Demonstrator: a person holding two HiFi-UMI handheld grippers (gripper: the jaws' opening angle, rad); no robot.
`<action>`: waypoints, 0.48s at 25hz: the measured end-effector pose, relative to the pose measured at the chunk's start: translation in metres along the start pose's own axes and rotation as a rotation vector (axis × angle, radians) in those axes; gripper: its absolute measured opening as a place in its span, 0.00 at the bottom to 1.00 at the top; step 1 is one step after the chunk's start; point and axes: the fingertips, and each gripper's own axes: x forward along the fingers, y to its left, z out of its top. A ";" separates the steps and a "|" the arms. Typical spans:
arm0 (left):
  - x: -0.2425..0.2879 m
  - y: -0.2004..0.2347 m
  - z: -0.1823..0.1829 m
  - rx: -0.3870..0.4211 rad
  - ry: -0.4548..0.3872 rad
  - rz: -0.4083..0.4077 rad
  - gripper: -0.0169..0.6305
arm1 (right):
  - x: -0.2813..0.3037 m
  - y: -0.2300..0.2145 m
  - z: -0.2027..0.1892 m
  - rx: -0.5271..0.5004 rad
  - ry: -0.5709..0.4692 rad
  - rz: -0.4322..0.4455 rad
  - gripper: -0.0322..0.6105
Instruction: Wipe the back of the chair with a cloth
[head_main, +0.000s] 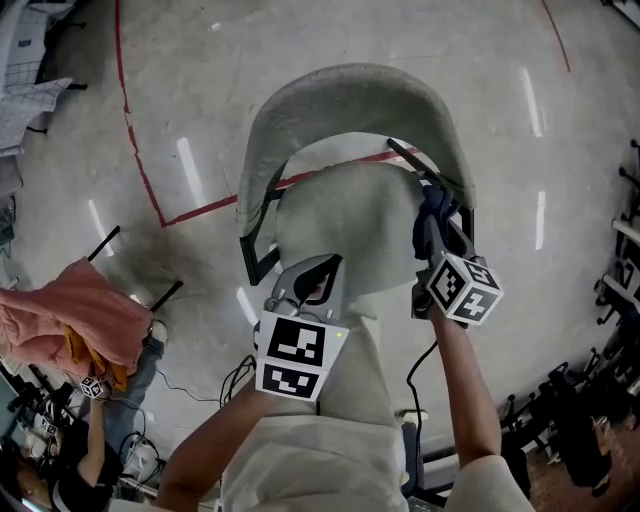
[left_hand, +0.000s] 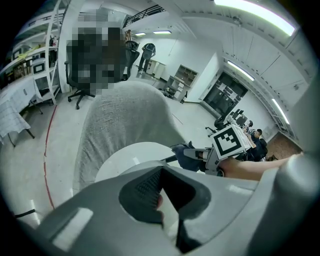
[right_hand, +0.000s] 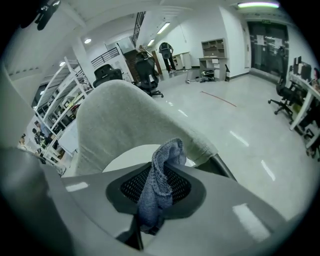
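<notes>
Red tape line (head_main: 141, 165) running across the grey floor (head_main: 200, 80). Pink clothes (head_main: 65, 315) lying heaped at left. Black office chairs (right_hand: 148, 70) standing far off beside white shelves (right_hand: 52, 110).

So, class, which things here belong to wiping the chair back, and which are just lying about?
Job: chair back, blue cloth, right gripper holding it.
Lying about: pink clothes pile, red floor tape, floor cable.
</notes>
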 end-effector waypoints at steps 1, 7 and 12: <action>0.003 -0.002 0.001 0.000 0.003 -0.001 0.03 | 0.003 -0.006 -0.001 0.013 0.006 -0.011 0.17; 0.023 -0.019 0.011 -0.003 0.023 -0.006 0.03 | 0.024 -0.030 -0.016 0.078 0.095 -0.037 0.17; 0.035 -0.021 0.021 -0.021 0.027 0.006 0.03 | 0.042 -0.052 -0.028 0.154 0.173 -0.061 0.17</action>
